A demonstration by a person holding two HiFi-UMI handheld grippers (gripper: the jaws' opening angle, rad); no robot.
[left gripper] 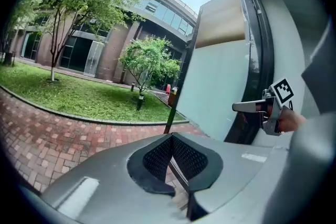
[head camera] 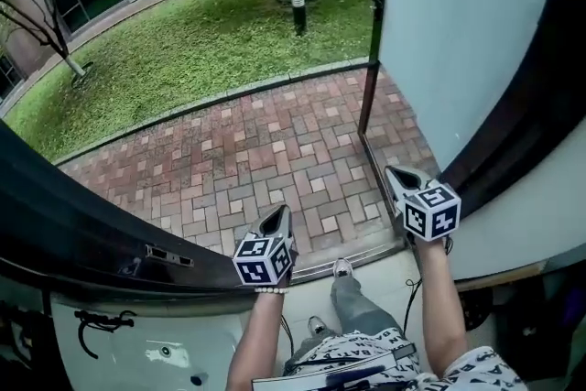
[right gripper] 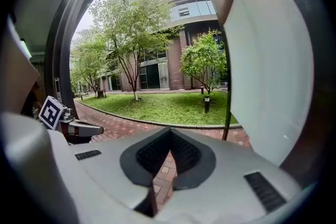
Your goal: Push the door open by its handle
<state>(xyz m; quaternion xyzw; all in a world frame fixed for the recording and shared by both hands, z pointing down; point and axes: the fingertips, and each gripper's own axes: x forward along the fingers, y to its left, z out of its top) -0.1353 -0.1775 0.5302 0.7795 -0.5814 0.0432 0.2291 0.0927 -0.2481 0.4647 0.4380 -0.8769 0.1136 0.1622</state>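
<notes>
The door [head camera: 458,32] is a pale frosted panel in a dark frame. It stands swung outward over the brick paving, at the right of the head view; it also fills the right of the left gripper view as the door [left gripper: 210,92] and of the right gripper view as the door [right gripper: 268,71]. I cannot make out its handle. My right gripper [head camera: 396,174] is shut on nothing, beside the panel's lower inner edge and not touching it. My left gripper [head camera: 275,215] is shut too, empty, over the threshold. Each sees the other: right gripper [left gripper: 252,106], left gripper [right gripper: 84,127].
A dark frame [head camera: 82,224] with a metal latch [head camera: 169,255] runs along the left. Below it a white panel carries a black lever-shaped fitting [head camera: 101,320]. Outside lie brick paving [head camera: 256,160], lawn [head camera: 201,41] and a bollard lamp [head camera: 298,11]. The person's legs and shoes [head camera: 341,270] stand at the threshold.
</notes>
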